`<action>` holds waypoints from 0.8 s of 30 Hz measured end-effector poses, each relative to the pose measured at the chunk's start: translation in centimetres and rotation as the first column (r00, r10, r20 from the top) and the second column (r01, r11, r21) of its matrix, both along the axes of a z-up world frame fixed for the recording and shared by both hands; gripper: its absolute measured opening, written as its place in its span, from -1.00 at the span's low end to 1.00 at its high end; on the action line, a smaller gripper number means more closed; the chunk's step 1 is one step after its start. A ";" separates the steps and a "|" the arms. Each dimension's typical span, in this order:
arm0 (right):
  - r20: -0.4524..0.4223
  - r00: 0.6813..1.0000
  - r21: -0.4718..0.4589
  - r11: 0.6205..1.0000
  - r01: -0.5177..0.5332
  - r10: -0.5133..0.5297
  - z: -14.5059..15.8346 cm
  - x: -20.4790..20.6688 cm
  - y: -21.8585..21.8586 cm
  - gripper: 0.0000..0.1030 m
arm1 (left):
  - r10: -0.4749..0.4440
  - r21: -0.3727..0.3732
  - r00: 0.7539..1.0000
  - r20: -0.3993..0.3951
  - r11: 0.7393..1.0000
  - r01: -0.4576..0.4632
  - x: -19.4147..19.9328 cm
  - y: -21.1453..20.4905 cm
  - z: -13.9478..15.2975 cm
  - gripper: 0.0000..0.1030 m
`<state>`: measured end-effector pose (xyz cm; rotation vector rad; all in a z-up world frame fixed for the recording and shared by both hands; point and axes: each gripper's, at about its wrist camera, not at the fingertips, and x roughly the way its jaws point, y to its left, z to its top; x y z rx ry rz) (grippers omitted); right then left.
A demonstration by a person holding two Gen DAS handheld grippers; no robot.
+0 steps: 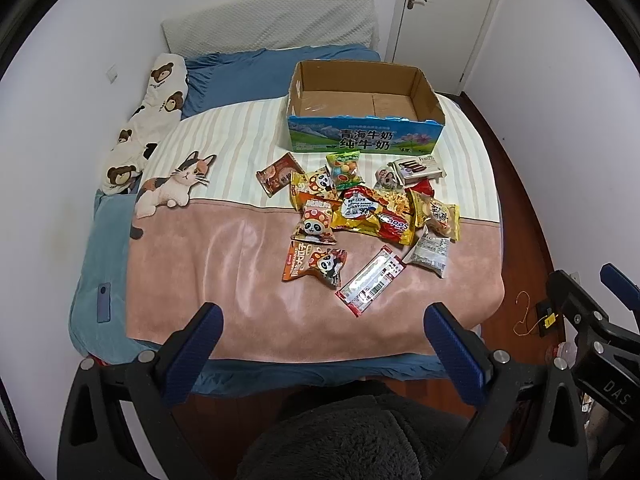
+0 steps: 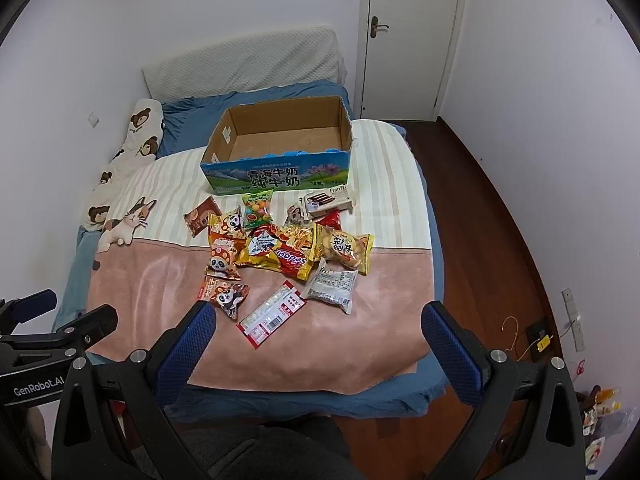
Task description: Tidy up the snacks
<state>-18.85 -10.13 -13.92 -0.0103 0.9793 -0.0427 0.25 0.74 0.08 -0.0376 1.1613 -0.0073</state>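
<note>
Lying before bare carton point(image 1: 365, 142): snacks point(image 1: 360, 212)

On the bed point(image 1: 240, 280) in front of you, the snack packets point(image 1: 360, 208) lie heaped just before the cardboard box point(image 1: 364, 128). The pillow point(image 1: 268, 20) sits behind the box, and the door point(image 1: 444, 4) stands behind to its right.

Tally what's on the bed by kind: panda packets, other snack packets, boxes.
Panda packets: 3
Other snack packets: 8 (pile overlaps, so roughly)
Biscuit box: 1
Cardboard box, empty: 1
Total: 13
</note>
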 end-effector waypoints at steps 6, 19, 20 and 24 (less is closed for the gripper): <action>0.005 1.000 0.003 1.000 0.010 -0.010 0.2 0.0 0.1 1.00 | -0.005 -0.007 1.000 0.003 1.000 0.005 0.1 0.0 0.0 1.00; -0.005 1.000 0.013 1.000 0.012 -0.012 0.0 0.0 0.1 1.00 | -0.012 -0.013 1.000 0.000 1.000 0.012 0.3 -0.3 -0.1 1.00; -0.008 1.000 0.016 1.000 0.012 -0.012 0.0 0.1 0.2 1.00 | -0.013 -0.013 1.000 0.000 1.000 0.013 0.3 -0.3 -0.1 1.00; -0.013 1.000 0.018 1.000 0.012 -0.011 0.0 0.4 0.3 1.00 | -0.012 -0.013 1.000 0.001 1.000 0.012 0.5 -0.2 -0.1 1.00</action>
